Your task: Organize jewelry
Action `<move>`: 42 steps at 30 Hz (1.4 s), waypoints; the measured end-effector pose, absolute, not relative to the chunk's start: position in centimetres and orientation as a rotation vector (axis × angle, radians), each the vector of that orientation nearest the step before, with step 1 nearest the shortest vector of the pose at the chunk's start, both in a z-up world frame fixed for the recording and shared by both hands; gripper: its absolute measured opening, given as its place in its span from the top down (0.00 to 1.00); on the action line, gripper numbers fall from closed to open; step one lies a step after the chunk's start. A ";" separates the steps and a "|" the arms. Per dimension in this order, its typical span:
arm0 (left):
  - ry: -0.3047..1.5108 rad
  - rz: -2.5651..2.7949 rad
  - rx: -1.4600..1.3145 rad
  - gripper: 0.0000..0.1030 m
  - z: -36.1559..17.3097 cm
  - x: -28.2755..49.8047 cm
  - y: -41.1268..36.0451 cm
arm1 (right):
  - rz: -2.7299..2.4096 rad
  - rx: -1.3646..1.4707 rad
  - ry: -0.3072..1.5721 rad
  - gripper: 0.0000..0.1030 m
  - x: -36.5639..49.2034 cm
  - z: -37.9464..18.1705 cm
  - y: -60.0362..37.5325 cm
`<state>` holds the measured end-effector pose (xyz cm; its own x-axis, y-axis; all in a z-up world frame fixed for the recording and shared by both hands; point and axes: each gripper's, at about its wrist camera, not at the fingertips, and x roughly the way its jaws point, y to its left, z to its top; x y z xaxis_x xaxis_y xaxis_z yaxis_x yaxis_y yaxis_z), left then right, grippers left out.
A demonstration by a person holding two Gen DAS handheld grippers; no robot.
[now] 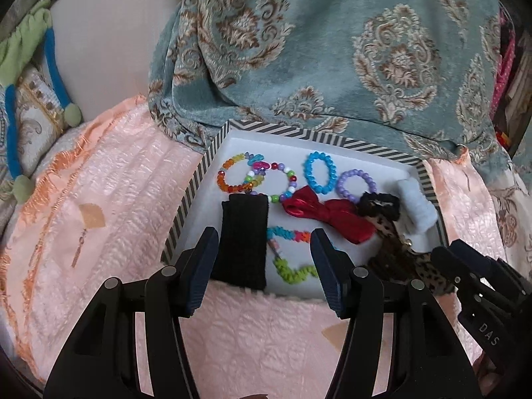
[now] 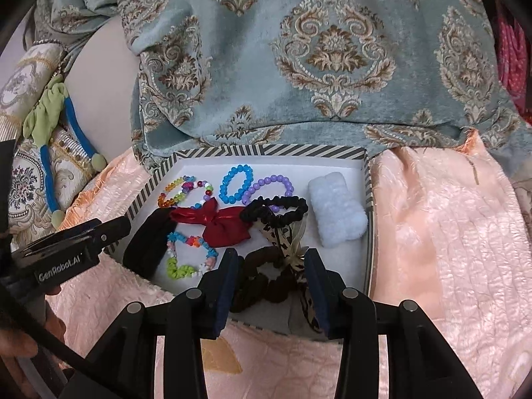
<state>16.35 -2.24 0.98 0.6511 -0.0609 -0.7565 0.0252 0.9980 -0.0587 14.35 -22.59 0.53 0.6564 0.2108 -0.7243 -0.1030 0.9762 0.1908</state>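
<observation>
A shallow striped-rim tray (image 1: 186, 196) (image 2: 368, 179) lies on the pink bedspread. It holds beaded bracelets: rainbow (image 1: 232, 173), blue (image 1: 320, 173) (image 2: 235, 183), purple (image 1: 353, 183) (image 2: 271, 184), and a coloured spiral one (image 1: 292, 256) (image 2: 189, 256). It also holds a red bow (image 1: 329, 212) (image 2: 216, 222), a black band (image 1: 241, 239) (image 2: 148, 246), black scrunchie (image 2: 274, 211), brown scrunchie (image 2: 262, 281), leopard ribbon (image 2: 286, 242) and a white fluffy pad (image 2: 335, 209). My left gripper (image 1: 262, 266) is open over the tray's near edge. My right gripper (image 2: 271, 286) is open around the brown scrunchie.
A teal patterned curtain (image 1: 332, 50) hangs behind the tray. A green and blue fabric item (image 1: 30, 66) lies on cushions at the left. The pink bedspread (image 2: 449, 232) surrounds the tray.
</observation>
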 end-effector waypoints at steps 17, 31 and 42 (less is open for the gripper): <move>0.767 -0.018 -0.033 0.44 4.2 10.8 -3.5 | 0.155 0.127 0.772 0.43 10.7 3.7 -21.5; 0.741 -0.007 -0.026 0.44 5.1 9.0 -3.7 | 0.159 0.106 0.739 0.42 9.0 5.2 -20.8; 0.731 -0.004 -0.022 0.44 5.4 8.1 -3.9 | 0.170 0.108 0.746 0.41 8.4 5.2 -20.6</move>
